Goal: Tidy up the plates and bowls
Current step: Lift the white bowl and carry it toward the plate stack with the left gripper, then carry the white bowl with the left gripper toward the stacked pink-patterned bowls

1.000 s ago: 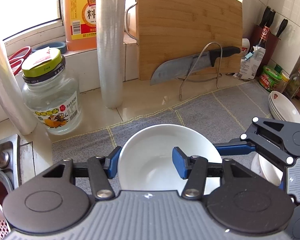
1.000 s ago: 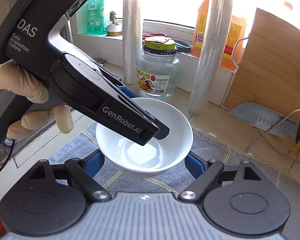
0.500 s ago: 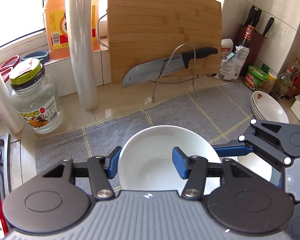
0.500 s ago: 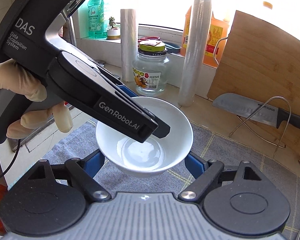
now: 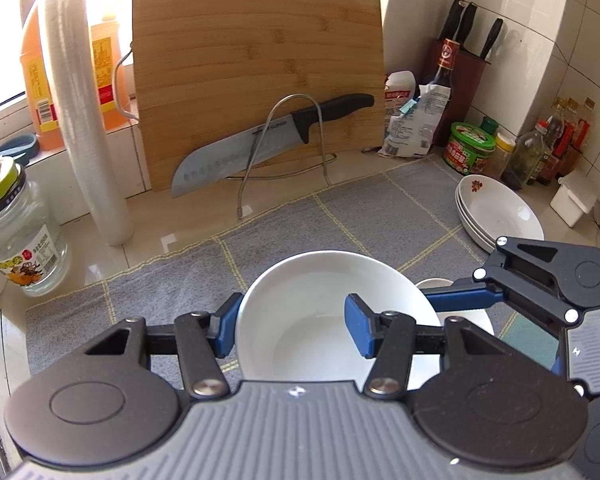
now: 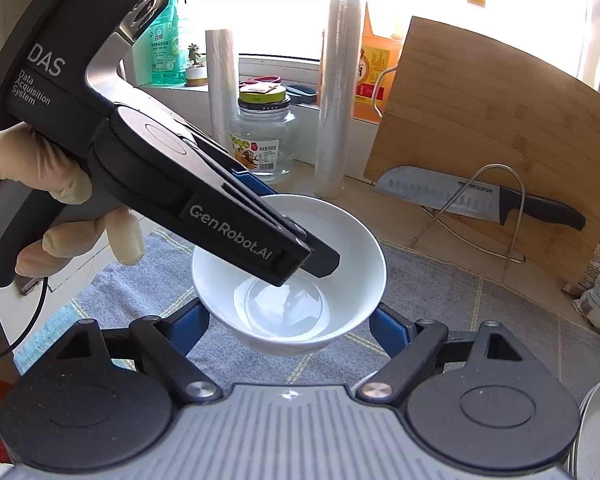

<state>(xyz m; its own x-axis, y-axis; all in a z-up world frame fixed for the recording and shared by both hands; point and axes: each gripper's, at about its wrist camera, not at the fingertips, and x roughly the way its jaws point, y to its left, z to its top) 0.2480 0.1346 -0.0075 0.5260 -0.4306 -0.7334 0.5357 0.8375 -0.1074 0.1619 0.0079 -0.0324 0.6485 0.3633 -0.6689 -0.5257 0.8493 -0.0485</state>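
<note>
The left tongs (image 5: pixel 290 330) are clamped on the near wall of a white bowl (image 5: pixel 320 312), one finger inside, one outside. The right tongs (image 6: pixel 288 326) clasp the same bowl (image 6: pixel 296 280) from both sides, holding it above the grey mat (image 5: pixel 340 216) on the counter (image 5: pixel 140 236). Stacked plates (image 5: pixel 500 216) sit on the mat's far right.

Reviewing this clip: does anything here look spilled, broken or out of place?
Nothing looks spilled or damaged. The white bowl is held over the grey mat, its wall clamped by the left gripper; the right gripper straddles its base. The stacked plates sit neatly, and the knife rests in its rack.
</note>
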